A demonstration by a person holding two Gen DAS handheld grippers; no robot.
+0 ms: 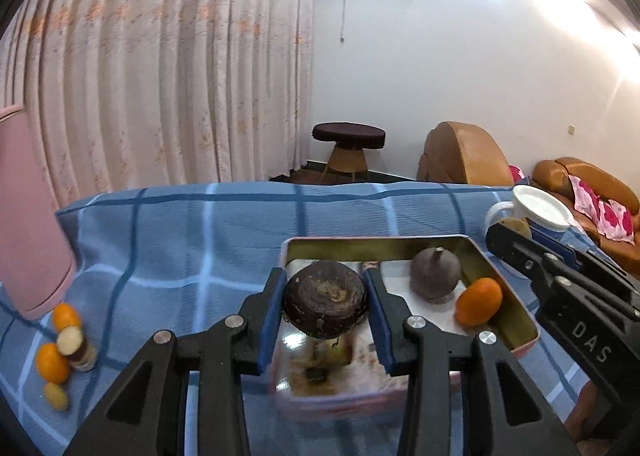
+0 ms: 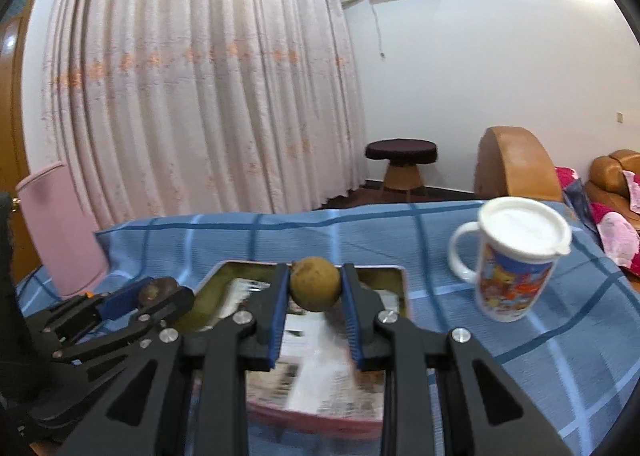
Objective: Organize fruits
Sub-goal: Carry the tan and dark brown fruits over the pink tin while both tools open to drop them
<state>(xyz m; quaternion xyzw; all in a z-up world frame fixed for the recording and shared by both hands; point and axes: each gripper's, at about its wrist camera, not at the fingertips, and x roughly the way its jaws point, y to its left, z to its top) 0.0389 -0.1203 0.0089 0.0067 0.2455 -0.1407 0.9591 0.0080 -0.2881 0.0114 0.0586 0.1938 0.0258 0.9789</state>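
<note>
My left gripper [image 1: 326,298] is shut on a dark brown round fruit [image 1: 325,303] and holds it above the open metal tin [image 1: 516,298]. In the tin lie a dark purple fruit [image 1: 435,274] and an orange [image 1: 480,302]. My right gripper [image 2: 315,288] is shut on a small tan round fruit [image 2: 315,283] above the same tin [image 2: 401,288]. The left gripper [image 2: 152,296] shows at the left of the right wrist view; the right gripper [image 1: 508,236] shows at the right of the left wrist view.
Two oranges [image 1: 66,317] [image 1: 52,363], a small yellow fruit [image 1: 56,396] and a small jar [image 1: 78,348] lie on the blue checked cloth [image 1: 180,248] at left. A pink container [image 1: 28,240] stands behind them. A lidded mug [image 2: 516,256] stands at right.
</note>
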